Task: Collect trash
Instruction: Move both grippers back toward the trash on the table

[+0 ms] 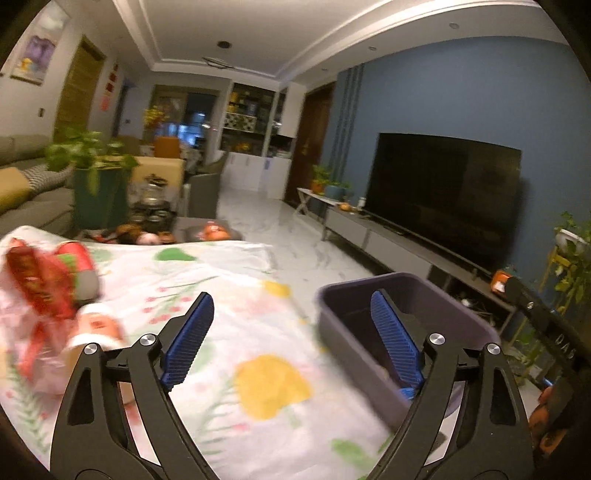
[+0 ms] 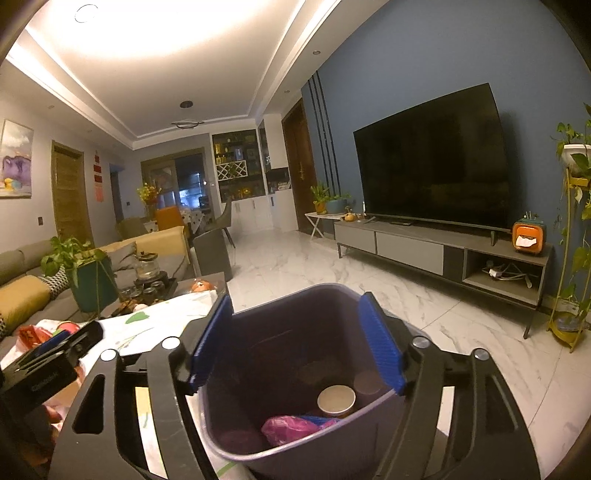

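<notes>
Bin [image 2: 295,332] upright, mouth up, both hand-held grippers [image 1: 291,336] [image 2: 295,347] spread wide, empty.

Warm indoor light fills both views, strongest in the right wrist view, where a ceiling glow [image 2: 155,33] blows out to near white. The left wrist view is dimmer and smeared by motion blur: the red wrappers [image 1: 40,291] and the floral cloth [image 1: 229,332] on the table lose their edges. The dark television [image 2: 436,166] shows only faint reflections. Fisheye distortion bends walls and ceiling lines, and black vignetting crowds the corners.
</notes>
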A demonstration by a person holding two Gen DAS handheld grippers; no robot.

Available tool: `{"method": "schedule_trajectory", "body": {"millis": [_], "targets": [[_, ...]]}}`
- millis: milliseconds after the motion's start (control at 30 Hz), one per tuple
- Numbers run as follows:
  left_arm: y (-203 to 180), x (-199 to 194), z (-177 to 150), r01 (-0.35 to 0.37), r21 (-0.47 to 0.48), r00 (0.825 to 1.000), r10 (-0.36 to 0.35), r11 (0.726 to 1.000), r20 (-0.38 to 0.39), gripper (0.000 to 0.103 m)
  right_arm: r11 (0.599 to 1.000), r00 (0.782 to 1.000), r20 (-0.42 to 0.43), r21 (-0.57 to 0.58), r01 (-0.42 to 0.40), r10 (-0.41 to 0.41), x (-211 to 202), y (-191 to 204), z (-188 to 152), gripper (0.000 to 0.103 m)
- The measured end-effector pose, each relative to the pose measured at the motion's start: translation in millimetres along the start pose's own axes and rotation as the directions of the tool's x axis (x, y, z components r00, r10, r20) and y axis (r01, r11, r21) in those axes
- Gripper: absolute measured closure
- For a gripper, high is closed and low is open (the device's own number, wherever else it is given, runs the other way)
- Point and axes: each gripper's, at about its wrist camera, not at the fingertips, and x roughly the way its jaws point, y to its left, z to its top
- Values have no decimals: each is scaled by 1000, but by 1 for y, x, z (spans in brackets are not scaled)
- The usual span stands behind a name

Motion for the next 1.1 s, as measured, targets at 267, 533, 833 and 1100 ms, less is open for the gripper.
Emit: {"method": "schedule_trajectory", "body": {"millis": [267,533,833,1100], "targets": [[60,-58,-10,-171,-35,984,172,985,37,15,995,995,-16,-26,-97,97,-16,38,-13,30],[125,-113,-27,-314,-65,948,317,947,30,15,967,967,-88,-67,-246,240,-15,105,-42,30],[177,-152,-29,-371,-132,926,377,919,25,15,926,927,-172,-126,-356,332,-7,176,-70,34],[191,-156,-24,-384,-155,919,392,910,27,15,906,910,-238,-178,-383,338,14,215,-87,38]]}}
